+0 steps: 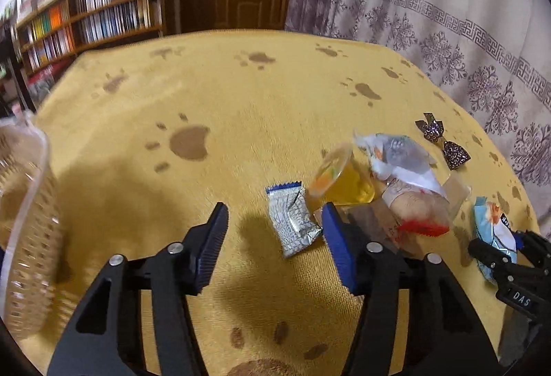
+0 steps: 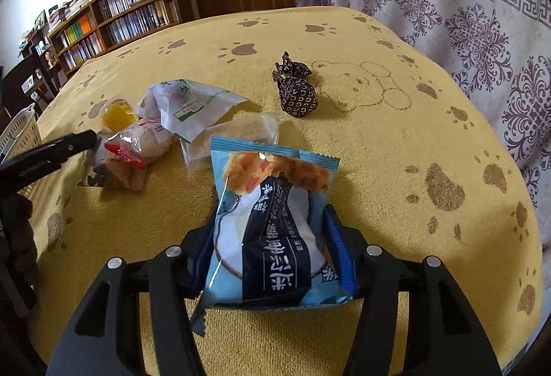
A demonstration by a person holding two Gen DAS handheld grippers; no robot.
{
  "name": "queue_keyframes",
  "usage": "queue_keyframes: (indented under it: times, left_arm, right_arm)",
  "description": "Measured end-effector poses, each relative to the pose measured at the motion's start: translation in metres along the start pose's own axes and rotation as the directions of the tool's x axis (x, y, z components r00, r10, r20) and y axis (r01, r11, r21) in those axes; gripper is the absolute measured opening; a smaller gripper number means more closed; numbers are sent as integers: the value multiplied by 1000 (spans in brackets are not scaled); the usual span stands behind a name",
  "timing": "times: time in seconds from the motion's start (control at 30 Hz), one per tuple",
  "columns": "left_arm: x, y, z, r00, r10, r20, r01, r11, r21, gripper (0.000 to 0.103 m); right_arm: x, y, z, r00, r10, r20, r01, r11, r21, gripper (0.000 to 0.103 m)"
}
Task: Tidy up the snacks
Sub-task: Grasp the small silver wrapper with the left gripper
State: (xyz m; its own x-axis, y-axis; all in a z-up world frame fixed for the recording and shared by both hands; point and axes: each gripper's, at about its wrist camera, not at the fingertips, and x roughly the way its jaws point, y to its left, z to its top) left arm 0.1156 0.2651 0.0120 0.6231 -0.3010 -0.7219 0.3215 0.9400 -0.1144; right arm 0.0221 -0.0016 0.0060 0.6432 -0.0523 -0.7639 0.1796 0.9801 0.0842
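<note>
My left gripper [image 1: 275, 238] hovers open over the yellow cloth, and a small silver packet [image 1: 292, 224] lies between its blue pads, nearer the right one. Just beyond are a yellow jelly cup [image 1: 339, 178], a white packet [image 1: 396, 155] and a clear bag with a red seal [image 1: 420, 214]. My right gripper [image 2: 268, 255] is shut on a blue snack packet [image 2: 272, 228], which stands upright between the fingers. The same packet [image 1: 496, 231] shows at the right edge of the left wrist view. Two dark patterned candies [image 2: 298, 95] lie farther back.
A white perforated basket [image 1: 24, 221] stands at the table's left edge, also visible as the basket [image 2: 17, 131] in the right wrist view. A clear-wrapped cake [image 2: 237, 135] lies behind the blue packet. A curtain hangs on the right, with a bookshelf and door behind.
</note>
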Motion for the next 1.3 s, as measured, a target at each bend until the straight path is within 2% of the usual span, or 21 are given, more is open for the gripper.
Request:
queue_keyframes:
  times: [0.13,0.23,0.3,0.4,0.43,0.73,0.93,1.13,1.3]
  left_arm:
    - [8,6,-2,1000,-23,-15,22,999,-33,54]
    - [9,5,-2,1000,-13,-12,13,999,-30,50]
    - [9,4,-2,1000,11,-12,-11,1000,-28,37]
    - [8,9,-1,1000,13,-13,-13,999,-43,22]
    - [7,10,-1,1000,6,-13,-7,999,-47,20]
    - [-6,-1,-1,999,-30,27,30,1000,-1,18]
    - [-27,3,7,996,-18,83,20,1000,-24,18]
    - [-59,19,19,987,48,156,-38,997,-71,18]
    - [-94,36,29,964,129,234,-104,988,-115,18]
  right_arm:
    - [0,1,-2,1000,-1,11,1,1000,-5,58]
    - [0,1,-3,1000,-1,17,1,1000,-4,58]
    - [0,2,-4,1000,-5,21,5,1000,-7,58]
    - [0,2,-5,1000,-7,25,7,1000,-7,58]
    - [0,2,-5,1000,-6,26,6,1000,-6,58]
    - [-1,1,-6,1000,-1,30,1,1000,0,58]
    - [-2,0,-5,1000,4,30,-4,1000,4,58]
    - [-2,0,-5,1000,3,30,-3,1000,3,58]
    - [-2,0,-5,1000,3,30,-3,1000,3,58]
